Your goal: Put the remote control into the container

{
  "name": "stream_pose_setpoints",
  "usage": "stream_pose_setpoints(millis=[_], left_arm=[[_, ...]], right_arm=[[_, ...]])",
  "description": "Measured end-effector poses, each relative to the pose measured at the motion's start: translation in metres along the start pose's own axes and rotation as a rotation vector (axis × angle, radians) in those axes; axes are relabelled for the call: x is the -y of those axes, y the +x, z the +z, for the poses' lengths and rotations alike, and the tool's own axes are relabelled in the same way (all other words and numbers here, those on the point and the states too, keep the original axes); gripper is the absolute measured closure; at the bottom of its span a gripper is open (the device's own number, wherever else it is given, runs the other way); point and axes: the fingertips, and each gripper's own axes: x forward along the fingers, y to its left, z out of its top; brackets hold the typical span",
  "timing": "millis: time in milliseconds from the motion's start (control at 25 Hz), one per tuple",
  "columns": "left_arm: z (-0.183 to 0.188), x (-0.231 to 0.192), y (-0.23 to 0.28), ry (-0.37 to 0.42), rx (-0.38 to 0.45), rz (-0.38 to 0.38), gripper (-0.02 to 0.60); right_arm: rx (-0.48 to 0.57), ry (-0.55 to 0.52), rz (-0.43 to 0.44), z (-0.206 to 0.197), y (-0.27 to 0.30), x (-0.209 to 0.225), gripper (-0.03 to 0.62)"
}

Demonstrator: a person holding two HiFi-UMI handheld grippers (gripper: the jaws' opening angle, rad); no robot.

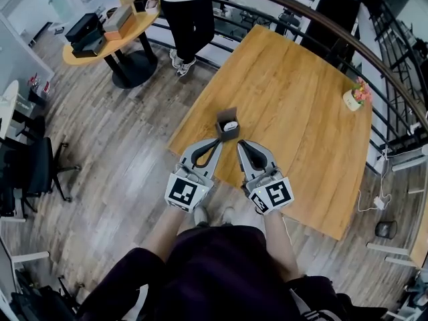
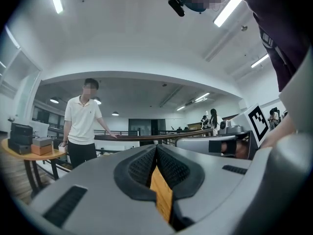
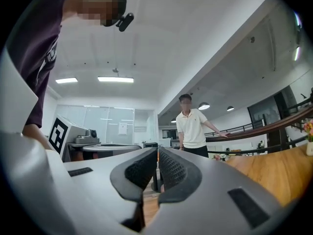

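A small dark open-topped container (image 1: 227,130) stands near the front left edge of the wooden table (image 1: 301,112). A pale remote control (image 1: 231,125) lies inside it. My left gripper (image 1: 218,142) points at the container from just in front and left of it, with its jaws shut and nothing between them. My right gripper (image 1: 241,144) sits just in front and right of the container, also shut and holding nothing. In the left gripper view the left gripper (image 2: 156,150) has its pads (image 2: 172,168) pressed together. The right gripper (image 3: 158,152) looks the same in the right gripper view.
A small flower pot (image 1: 354,97) stands at the table's far right. A person in a white shirt (image 1: 186,12) stands beyond the table by a curved railing (image 1: 348,39). A round side table (image 1: 110,35) carries boxes at the back left. An office chair (image 1: 37,166) is on the left.
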Motion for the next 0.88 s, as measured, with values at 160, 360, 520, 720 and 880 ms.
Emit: stream_pose_setpoints(millis=[160, 360, 520, 720, 880], left_arm=[[0.002, 0.000, -0.006, -0.001, 0.012, 0.008, 0.569], [0.005, -0.002, -0.010, 0.005, 0.019, 0.020, 0.569], [0.005, -0.005, -0.015, 0.000, 0.024, 0.030, 0.569], [-0.003, -0.003, -0.019, 0.001, -0.035, 0.029, 0.569], [-0.002, -0.003, -0.019, -0.003, 0.007, 0.035, 0.569]], right_arm=[[-0.004, 0.002, 0.008, -0.003, 0.000, -0.007, 0.569], [-0.003, 0.009, 0.018, -0.007, 0.001, -0.010, 0.574], [-0.010, 0.003, 0.030, -0.007, 0.003, -0.016, 0.574], [-0.010, 0.003, 0.041, -0.008, 0.003, -0.020, 0.576], [-0.010, 0.003, 0.049, -0.009, 0.001, -0.024, 0.576]])
